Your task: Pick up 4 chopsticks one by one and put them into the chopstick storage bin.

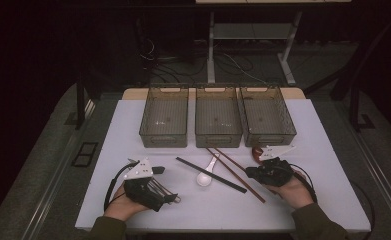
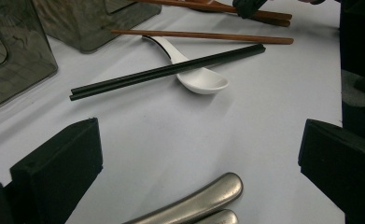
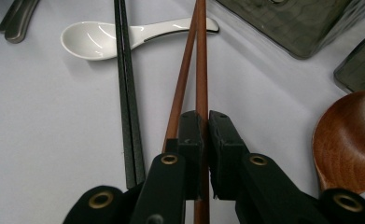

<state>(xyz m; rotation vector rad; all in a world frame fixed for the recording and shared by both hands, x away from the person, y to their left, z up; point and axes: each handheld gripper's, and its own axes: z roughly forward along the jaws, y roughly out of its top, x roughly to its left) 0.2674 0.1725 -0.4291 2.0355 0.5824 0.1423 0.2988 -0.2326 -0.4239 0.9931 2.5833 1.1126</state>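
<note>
The right gripper point(image 3: 205, 122) has its jaws pinched nearly together on one brown chopstick point(image 3: 201, 70), which runs straight between the pads and on toward the white spoon point(image 3: 96, 39). Its twin (the other brown chopstick point(image 3: 180, 88)) lies just outside the left pad, seemingly touching it. The left gripper point(image 2: 201, 154) stands wide open over metal handles point(image 2: 194, 203), holding nothing.

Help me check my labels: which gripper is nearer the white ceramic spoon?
Left, narrowly. The left gripper sits open just left of the white ceramic spoon; the right gripper is across both chopstick pairs, shut on a brown wooden chopstick.
</note>
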